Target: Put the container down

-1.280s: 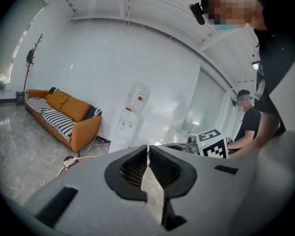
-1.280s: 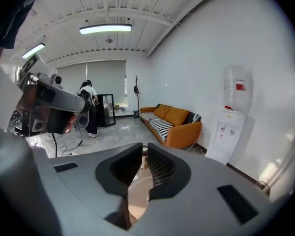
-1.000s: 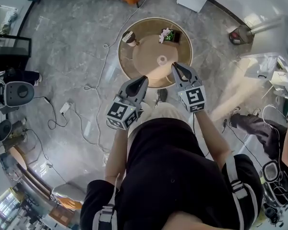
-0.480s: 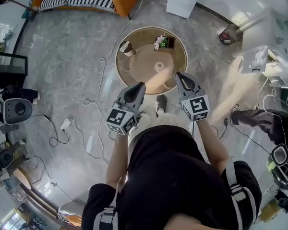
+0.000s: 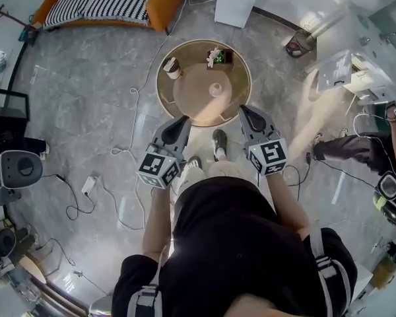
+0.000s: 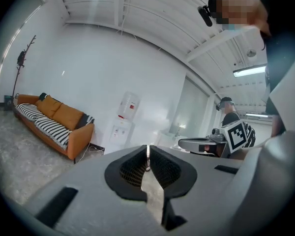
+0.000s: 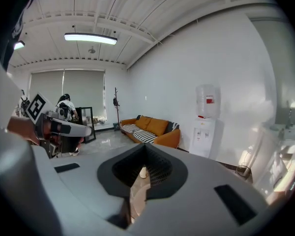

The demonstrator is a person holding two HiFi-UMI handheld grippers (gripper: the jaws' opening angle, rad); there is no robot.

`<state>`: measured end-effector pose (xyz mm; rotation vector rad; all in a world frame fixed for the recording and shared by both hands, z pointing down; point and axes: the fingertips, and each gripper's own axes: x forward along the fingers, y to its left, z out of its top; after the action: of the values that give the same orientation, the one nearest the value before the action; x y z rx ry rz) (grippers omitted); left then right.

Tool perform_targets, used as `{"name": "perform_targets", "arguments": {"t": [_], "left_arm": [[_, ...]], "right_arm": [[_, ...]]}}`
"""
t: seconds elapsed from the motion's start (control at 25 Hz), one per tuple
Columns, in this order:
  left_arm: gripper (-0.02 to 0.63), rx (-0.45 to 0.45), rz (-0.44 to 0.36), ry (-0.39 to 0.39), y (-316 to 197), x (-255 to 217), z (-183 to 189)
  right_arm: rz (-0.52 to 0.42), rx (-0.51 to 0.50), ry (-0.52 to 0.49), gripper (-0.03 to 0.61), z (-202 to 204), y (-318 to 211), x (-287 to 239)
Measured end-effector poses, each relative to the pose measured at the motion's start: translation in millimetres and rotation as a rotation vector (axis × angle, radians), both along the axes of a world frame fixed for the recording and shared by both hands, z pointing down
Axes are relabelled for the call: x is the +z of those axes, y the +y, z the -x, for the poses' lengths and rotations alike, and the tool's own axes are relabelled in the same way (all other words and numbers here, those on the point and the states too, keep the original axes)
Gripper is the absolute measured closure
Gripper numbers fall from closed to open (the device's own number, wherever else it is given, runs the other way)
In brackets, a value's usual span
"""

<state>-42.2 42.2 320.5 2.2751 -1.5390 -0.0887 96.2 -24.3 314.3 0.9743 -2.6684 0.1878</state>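
Observation:
A small round white container [image 5: 216, 89] stands upright near the middle of the round wooden table [image 5: 185, 98], and nothing is touching it. My left gripper [image 5: 183, 121] hovers at the table's near edge, shut and holding nothing; in the left gripper view its jaws [image 6: 147, 150] meet tip to tip. My right gripper [image 5: 243, 111] is also at the near edge, just right of the table, shut and empty. In the right gripper view its closed jaws [image 7: 146, 151] leave a small gap, through which a pale cup [image 7: 143, 171] shows.
On the table's far side are a paper cup [image 5: 172, 67] and a small potted flower [image 5: 218, 56]. Cables [image 5: 129, 121] trail over the grey floor on the left. An orange sofa [image 5: 112, 2] and a white water dispenser [image 5: 237, 2] stand beyond. A person [image 5: 356, 150] is at the right.
Both grippers have drawn back from over the table to its near edge. The table now sits higher in the head view. The container has stayed where it was.

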Motion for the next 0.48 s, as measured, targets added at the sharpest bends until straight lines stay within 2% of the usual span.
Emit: {"name": "perform_targets", "arguments": {"t": [0.24, 0.48], "left_arm": [[0.584, 0.059, -0.028, 0.008, 38.0, -4.5, 8.3], [0.584, 0.096, -0.049, 0.013, 63.7, -10.1, 11.2]], "right_arm": [[-0.008, 0.018, -0.036, 0.574, 13.1, 53.0, -23.9], [-0.056, 0.049, -0.058, 0.574, 12.4, 86.2, -49.5]]}}
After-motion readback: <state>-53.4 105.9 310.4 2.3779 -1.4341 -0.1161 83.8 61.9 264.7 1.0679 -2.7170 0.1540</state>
